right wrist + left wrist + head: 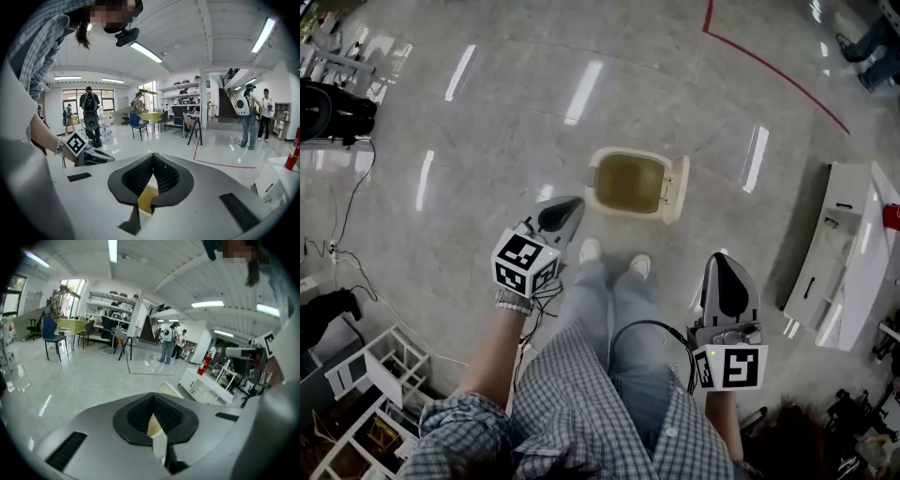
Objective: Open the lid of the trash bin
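Note:
The cream trash bin stands on the floor just ahead of the person's shoes. Its lid is swung up and over to the right, so the yellowish inside shows. My left gripper is shut with nothing in it, its tip close to the bin's near-left corner and apart from it. My right gripper is also shut and empty, lower right of the bin. In the left gripper view the cream lid peeks over the shut left gripper. The bin's yellow inside shows under the shut right gripper.
A white cabinet lies at the right. A white shelf frame and cables sit at the lower left, black equipment at the upper left. A red floor line runs behind the bin. People stand far off.

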Tool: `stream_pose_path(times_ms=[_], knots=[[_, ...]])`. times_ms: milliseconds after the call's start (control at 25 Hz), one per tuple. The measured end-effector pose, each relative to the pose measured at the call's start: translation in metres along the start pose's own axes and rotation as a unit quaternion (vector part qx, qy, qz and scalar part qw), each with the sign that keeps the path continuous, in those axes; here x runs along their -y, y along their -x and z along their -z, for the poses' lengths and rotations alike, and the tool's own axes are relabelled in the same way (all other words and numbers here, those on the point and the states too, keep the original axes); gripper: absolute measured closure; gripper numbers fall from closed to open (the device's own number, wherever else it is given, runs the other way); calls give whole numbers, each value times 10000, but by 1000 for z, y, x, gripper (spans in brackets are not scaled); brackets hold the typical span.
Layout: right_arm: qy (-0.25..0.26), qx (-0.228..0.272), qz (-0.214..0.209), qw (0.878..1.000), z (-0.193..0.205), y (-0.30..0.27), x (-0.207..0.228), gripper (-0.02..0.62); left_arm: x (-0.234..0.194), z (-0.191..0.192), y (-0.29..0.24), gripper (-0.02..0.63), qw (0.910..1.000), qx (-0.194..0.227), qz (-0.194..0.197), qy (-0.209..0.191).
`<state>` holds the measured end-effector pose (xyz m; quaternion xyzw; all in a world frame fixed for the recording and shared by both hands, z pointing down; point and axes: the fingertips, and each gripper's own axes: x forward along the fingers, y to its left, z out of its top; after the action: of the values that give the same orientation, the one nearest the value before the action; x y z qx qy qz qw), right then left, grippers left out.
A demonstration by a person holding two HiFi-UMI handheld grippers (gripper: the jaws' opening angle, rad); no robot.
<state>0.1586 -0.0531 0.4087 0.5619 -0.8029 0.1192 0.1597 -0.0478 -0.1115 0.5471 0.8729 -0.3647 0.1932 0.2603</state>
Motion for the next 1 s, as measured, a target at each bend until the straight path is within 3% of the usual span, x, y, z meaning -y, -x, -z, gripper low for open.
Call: stream_pose_path(times_ms=[120, 320, 560, 1000], knots=[[114, 86, -48, 9999, -18, 3, 1, 577, 15, -35, 16, 601, 9993, 336, 108, 103], [315, 297, -123, 9990, -51, 6, 1, 577, 38, -75, 45, 601, 9980, 535, 254, -198], [488, 675, -117, 9965, -94, 2, 6, 577, 49, -118, 76, 601, 9956, 853, 151, -369], [634, 969, -263, 9929, -133, 13, -3, 577, 72, -171, 100, 601, 9888, 1287, 276, -705]])
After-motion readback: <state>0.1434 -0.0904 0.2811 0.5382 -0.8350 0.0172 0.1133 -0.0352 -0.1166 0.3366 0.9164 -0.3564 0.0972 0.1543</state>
